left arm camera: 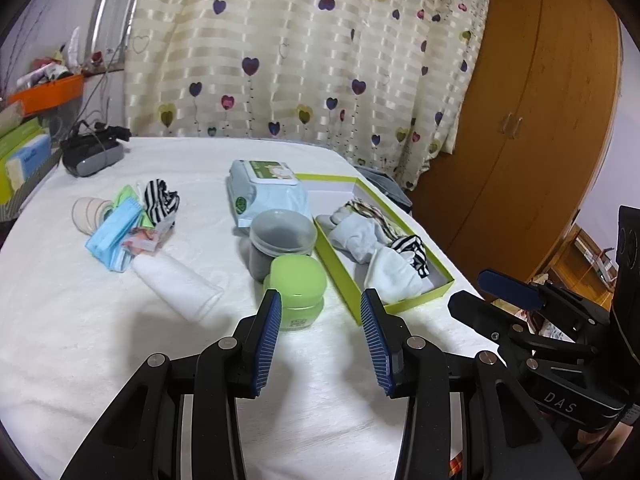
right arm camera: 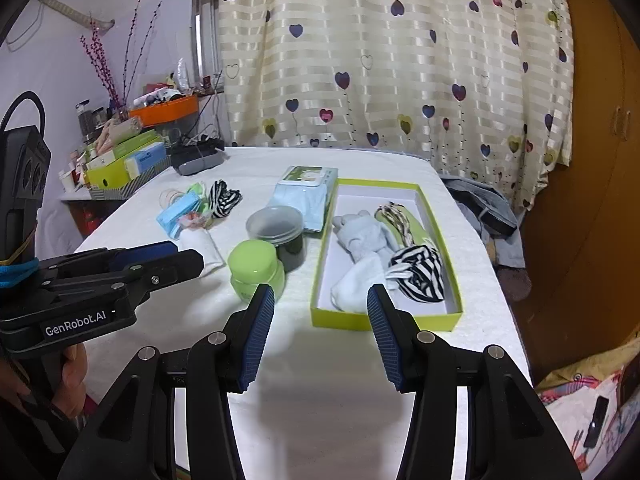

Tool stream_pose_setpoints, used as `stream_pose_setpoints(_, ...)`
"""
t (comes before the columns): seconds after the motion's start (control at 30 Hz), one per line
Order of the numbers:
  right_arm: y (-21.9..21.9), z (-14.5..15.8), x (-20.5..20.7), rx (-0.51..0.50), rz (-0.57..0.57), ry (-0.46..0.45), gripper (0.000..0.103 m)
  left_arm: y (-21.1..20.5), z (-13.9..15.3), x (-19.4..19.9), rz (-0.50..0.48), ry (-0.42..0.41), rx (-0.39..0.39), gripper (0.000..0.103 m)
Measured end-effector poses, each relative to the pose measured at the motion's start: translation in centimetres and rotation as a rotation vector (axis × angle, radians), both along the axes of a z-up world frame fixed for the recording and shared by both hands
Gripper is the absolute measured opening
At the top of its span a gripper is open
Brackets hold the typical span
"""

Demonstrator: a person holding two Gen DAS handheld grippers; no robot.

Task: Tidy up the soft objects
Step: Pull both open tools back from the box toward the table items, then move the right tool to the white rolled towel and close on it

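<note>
A green box on the white table holds grey, white and striped socks. Left of it a pile lies loose: a striped sock, blue face masks and a rolled white cloth. My left gripper is open and empty above the table, just before a green jar. My right gripper is open and empty before the box's near end. Each gripper also shows in the other's view, the right and the left.
A green jar, a grey-lidded jar and a wipes pack stand mid-table. A black device sits at the far left corner. Shelf clutter lies left, a curtain behind, a wardrobe right.
</note>
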State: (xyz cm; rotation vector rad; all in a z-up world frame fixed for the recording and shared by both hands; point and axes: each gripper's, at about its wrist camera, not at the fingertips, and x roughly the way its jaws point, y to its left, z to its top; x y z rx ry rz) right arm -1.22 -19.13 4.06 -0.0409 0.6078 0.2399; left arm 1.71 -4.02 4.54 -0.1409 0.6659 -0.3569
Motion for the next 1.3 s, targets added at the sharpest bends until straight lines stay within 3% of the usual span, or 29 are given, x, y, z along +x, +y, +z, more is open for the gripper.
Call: stream_pose_setpoints(1.3, 5.0, -0.7, 2.1, -0.019, 0.168, 0.006, 0.05, 6.6, -1.7, 1.0, 0.18, 0.031, -0.033, 0.04)
